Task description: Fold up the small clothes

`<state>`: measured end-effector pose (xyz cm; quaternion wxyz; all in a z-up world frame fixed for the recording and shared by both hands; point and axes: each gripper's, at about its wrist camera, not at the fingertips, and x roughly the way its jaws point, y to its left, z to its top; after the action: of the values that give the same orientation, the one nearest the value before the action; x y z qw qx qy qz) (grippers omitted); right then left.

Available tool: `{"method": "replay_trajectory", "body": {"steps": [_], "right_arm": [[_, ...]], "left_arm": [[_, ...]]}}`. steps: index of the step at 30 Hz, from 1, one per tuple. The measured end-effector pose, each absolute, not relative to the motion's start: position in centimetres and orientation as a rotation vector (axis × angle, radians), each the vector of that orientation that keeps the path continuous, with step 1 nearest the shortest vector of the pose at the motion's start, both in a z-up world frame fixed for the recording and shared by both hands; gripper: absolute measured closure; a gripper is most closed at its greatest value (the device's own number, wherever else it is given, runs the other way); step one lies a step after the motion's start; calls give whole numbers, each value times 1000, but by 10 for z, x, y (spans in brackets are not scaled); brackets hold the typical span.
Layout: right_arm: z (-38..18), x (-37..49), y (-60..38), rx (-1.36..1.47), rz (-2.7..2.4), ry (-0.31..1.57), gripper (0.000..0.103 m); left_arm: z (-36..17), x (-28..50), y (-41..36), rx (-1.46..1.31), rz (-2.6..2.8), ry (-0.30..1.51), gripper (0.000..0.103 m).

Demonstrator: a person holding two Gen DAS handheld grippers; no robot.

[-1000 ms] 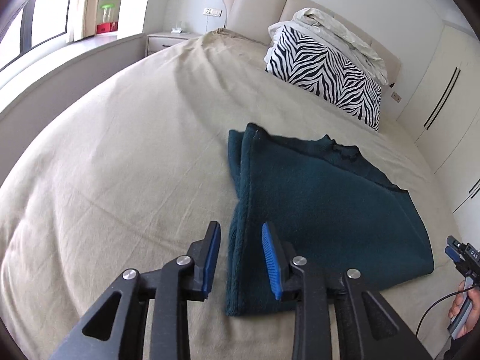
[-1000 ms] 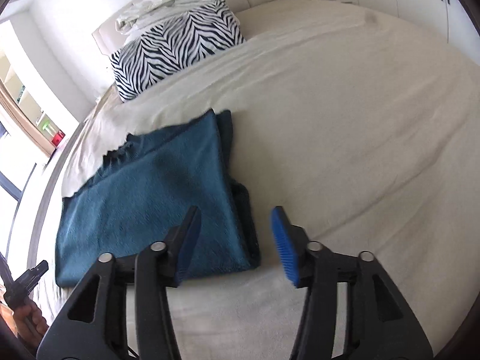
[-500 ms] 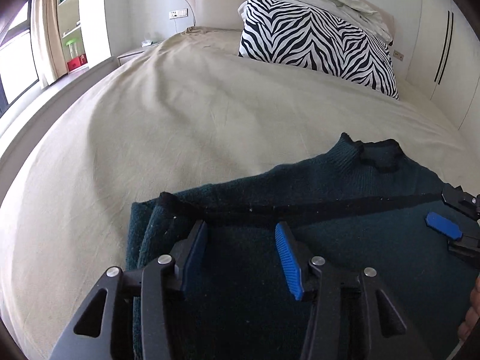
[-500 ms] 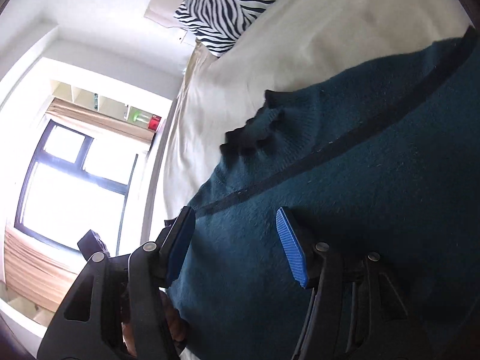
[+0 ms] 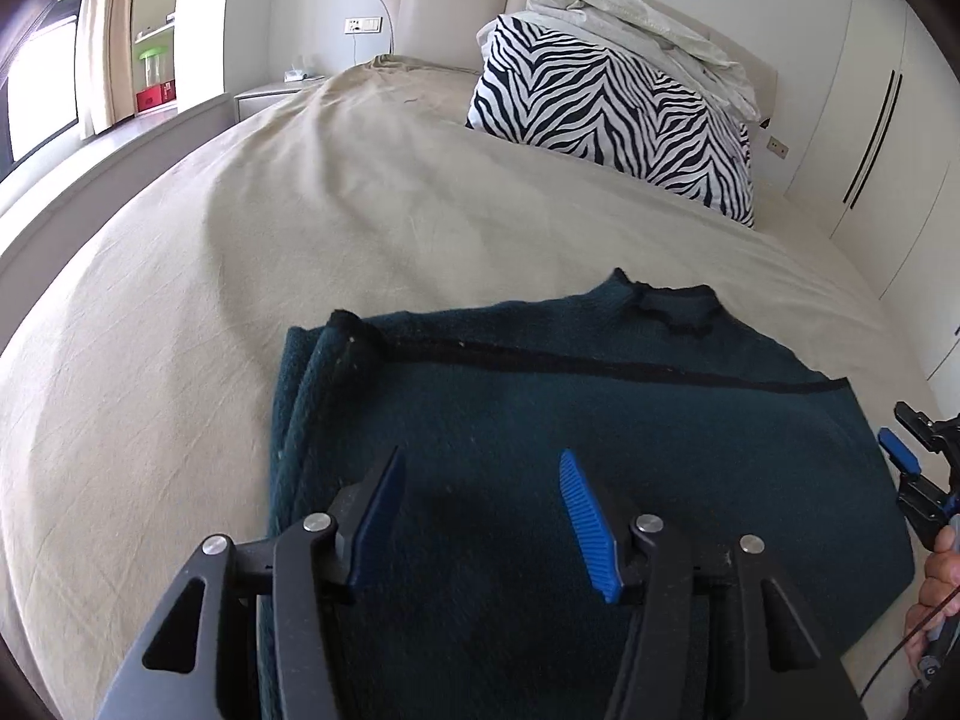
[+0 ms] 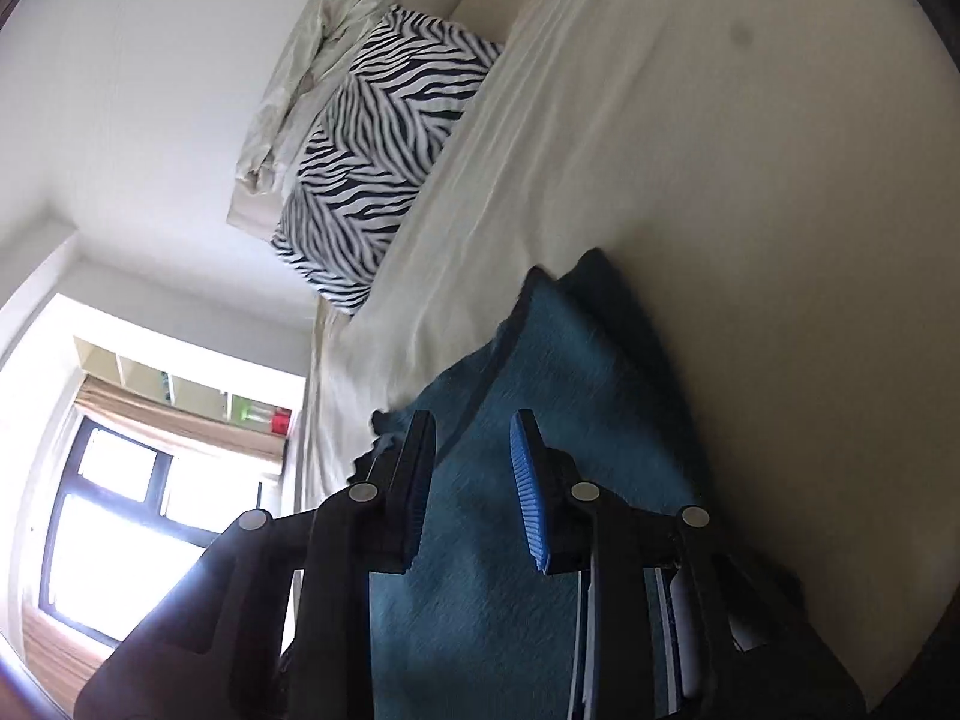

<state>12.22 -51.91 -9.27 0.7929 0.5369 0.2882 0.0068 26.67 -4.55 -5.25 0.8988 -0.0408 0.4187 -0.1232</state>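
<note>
A dark teal sweater [image 5: 600, 420] lies folded on the beige bed, its collar at the far edge and a doubled fold along its left side. My left gripper [image 5: 480, 516] is open and empty, hovering low over the sweater's near left part. My right gripper [image 6: 471, 480] is open and empty, rolled sideways over the same sweater [image 6: 540, 390]. It also shows at the right edge of the left wrist view [image 5: 912, 480], beside the sweater's right side.
A zebra-print pillow [image 5: 618, 114] with a crumpled white sheet [image 5: 636, 18] on top leans on the headboard. The beige bedspread [image 5: 300, 240] stretches left and beyond. A nightstand [image 5: 270, 99] and window are at the left, wardrobe doors [image 5: 888, 120] at the right.
Both grippers moved from the sweater's near edge to low over it. The right gripper rolled sideways and its jaws narrowed a little. The sweater has not moved.
</note>
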Motion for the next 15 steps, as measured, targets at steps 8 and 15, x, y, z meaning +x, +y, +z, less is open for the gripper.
{"method": "replay_trajectory", "body": {"steps": [8,15], "right_arm": [[-118,107,-345,944,398,958,77],[-124,61,-422,1065,89,806,88]], "left_arm": [[-92,202,-68,54,-249,912,34],[-93,202,-64,42,-263,924,33]]}}
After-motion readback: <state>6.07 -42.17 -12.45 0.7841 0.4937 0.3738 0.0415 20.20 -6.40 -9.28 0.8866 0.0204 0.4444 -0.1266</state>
